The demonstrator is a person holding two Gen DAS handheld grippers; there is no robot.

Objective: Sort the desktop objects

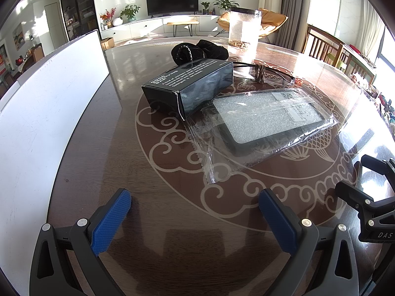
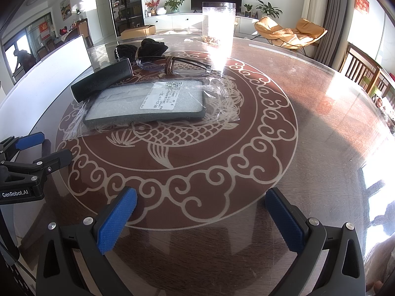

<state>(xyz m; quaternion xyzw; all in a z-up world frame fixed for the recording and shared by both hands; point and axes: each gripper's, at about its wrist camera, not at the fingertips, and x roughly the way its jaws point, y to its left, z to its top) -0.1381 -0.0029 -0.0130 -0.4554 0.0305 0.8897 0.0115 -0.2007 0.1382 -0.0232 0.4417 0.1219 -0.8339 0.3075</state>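
**Both grippers hovering wide open, pile of stuff sitting mid-table**

So here's what we've got on our round table (image 2: 308, 113). It's glossy dark brown wood under a glass-smooth top, with a pale carved-looking fish and curly cloud border in the middle. Lots of sun glare on the right side.

Our left gripper (image 1: 195, 212) has its fingers spread far apart, with nothing between the ribbed blue pads (image 1: 111, 222). Same deal with our right gripper (image 2: 201, 217): it's spread wide, holding nothing, hanging over the cloud border.

The things to sort are bunched together past the left gripper:
- a black box (image 1: 190, 88), rectangular cardboard with white print on top, lying flat
- a phone case (image 1: 266, 120) with a dark rubbery rim and greyish foam-looking insert, sealed in a crinkly clear bag with a zigzag edge and a white barcode label. One corner is tucked right up against the box.
- glasses (image 2: 172, 65) behind those, thin dark frame, arms folded and crossed
- a soft black fabric bundle (image 1: 200, 51) further back, with a braided cord on it
- a tall clear plastic jar (image 1: 244, 28), cylinder-shaped, a bit of brownish stuff in the bottom, blown out by sunlight

A flat white board (image 1: 44, 113) runs along the left edge of the table.
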